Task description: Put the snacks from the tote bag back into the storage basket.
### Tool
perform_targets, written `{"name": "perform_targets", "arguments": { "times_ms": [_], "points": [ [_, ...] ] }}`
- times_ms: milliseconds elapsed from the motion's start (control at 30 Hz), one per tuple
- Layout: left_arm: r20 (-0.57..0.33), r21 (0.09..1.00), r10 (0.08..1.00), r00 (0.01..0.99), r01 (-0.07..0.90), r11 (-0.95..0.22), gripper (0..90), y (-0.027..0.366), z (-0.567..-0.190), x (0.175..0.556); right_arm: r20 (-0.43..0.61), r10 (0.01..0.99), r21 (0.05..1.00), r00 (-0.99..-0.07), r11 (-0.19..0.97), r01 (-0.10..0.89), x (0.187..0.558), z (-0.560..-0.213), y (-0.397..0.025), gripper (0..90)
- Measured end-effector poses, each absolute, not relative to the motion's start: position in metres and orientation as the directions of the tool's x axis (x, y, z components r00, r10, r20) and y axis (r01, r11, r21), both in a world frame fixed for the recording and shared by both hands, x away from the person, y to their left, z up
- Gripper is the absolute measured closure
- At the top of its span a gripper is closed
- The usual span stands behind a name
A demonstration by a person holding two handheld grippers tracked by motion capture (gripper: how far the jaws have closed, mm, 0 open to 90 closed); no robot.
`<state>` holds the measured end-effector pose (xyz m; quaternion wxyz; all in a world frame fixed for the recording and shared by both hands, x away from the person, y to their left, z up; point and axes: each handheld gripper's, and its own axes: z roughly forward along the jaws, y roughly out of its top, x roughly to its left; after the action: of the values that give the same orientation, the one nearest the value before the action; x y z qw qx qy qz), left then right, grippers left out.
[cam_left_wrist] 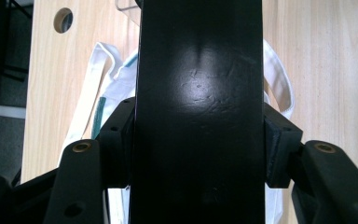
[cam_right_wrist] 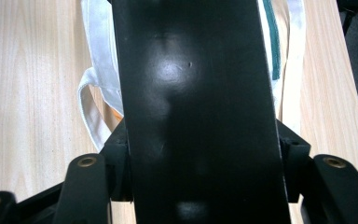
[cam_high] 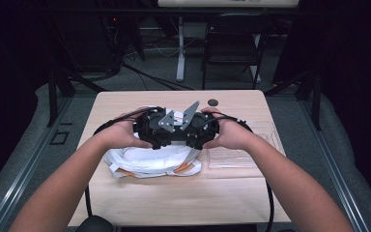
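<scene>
White cloth bag is the thing at hand, lying crumpled on the worktop directly beneath both tongs. The left tongs and the right tongs are held side by side above it, nearly touching; in each gripper view the jaws are seen pressed flat together, closed, with nothing between them. Soft, light and limp handling is to be expected of the fabric, which will fold and sag rather than keep any shape. A hold is best taken on a looped handle or on a doubled hem, where the cloth is thicker. A clear plastic tray lies just beside the bag, on its right.
</scene>
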<state>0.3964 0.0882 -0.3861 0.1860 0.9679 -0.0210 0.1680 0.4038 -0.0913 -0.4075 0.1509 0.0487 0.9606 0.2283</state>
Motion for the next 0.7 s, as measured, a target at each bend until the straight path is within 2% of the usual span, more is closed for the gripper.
{"name": "perform_targets", "arguments": {
  "times_ms": [200,700],
  "points": [
    [0.326,0.397,0.062,0.943,-0.077,-0.914,35.6,0.092,-0.379,0.395,-0.272,0.166,0.428,-0.948,0.903,0.036,0.405,-0.409,-0.093,40.7],
    [0.327,0.457,0.163,0.931,-0.005,-0.889,35.3,0.124,-0.364,0.396,-0.277,0.176,0.414,-0.944,0.909,0.048,0.410,-0.411,-0.101,41.4]
  ]
}}
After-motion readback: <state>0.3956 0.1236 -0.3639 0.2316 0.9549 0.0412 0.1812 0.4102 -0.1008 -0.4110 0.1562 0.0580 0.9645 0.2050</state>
